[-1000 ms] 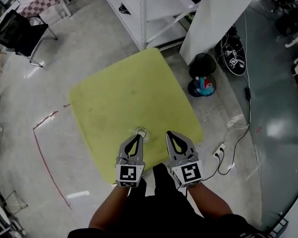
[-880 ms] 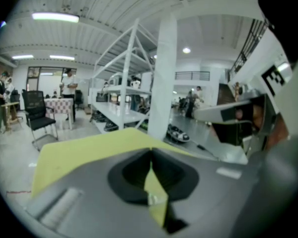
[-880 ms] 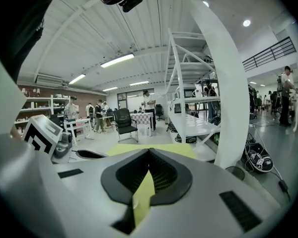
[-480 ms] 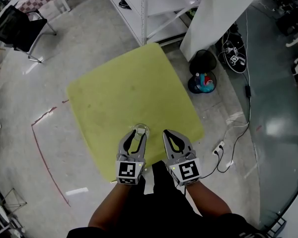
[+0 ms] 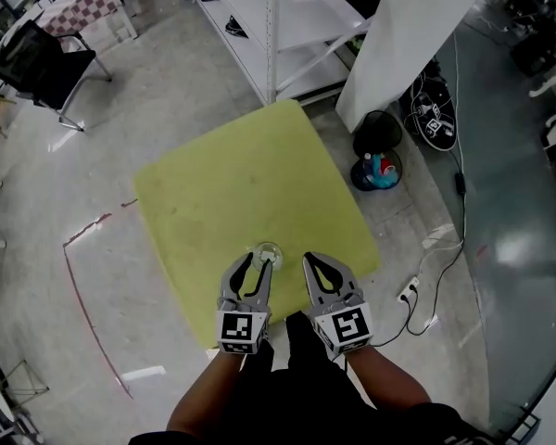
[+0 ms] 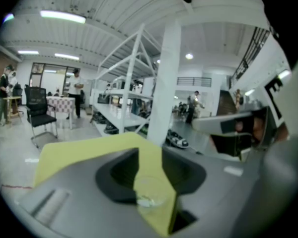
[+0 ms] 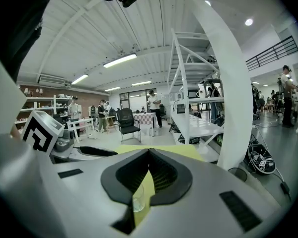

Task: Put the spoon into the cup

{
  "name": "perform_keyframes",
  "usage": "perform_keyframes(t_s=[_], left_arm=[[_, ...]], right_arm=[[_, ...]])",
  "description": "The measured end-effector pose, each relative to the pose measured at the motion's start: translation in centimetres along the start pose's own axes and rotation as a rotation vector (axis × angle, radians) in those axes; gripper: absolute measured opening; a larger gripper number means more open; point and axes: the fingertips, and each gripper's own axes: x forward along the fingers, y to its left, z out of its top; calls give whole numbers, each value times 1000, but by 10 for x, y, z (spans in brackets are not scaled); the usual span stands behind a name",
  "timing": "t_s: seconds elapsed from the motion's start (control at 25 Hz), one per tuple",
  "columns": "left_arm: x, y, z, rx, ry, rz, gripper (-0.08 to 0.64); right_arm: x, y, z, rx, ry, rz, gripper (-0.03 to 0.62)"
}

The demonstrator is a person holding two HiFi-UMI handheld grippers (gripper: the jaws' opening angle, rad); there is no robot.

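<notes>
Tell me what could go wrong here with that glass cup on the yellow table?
1. The left tongs are opening, and the cup shows in the gap between their jaws. A small sideways nudge could tip it over.
2. The cup stands close to the edge of the table nearest the person, so a push or a careless pull back might send it onto the floor, where glass could break.

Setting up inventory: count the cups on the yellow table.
1: a clear cup stands on the yellow table, close to its near edge. No other shows; none seems hidden.
</notes>
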Motion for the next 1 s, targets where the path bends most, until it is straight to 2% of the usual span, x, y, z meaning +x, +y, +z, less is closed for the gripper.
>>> perform_keyframes(t_s=[0.24, 0.32, 0.56, 0.68, 1.0], left_arm=[[-13, 3, 28, 12, -58, 1, 136], [-20, 2, 33, 5, -89, 1, 100], [-37, 4, 68, 49, -186, 46, 8], [-42, 3, 75, 36, -178, 57, 6], [-58, 6, 108, 38, -216, 29, 6]], right_arm=[[-1, 11, 13, -10, -22, 1, 8], [-3, 16, 19, -24, -29, 2, 8], [-7, 23, 47, -50, -86, -7, 6], [-9, 27, 68, -51, -123, -10, 8], [-13, 36, 97, -96, -144, -22, 6]])
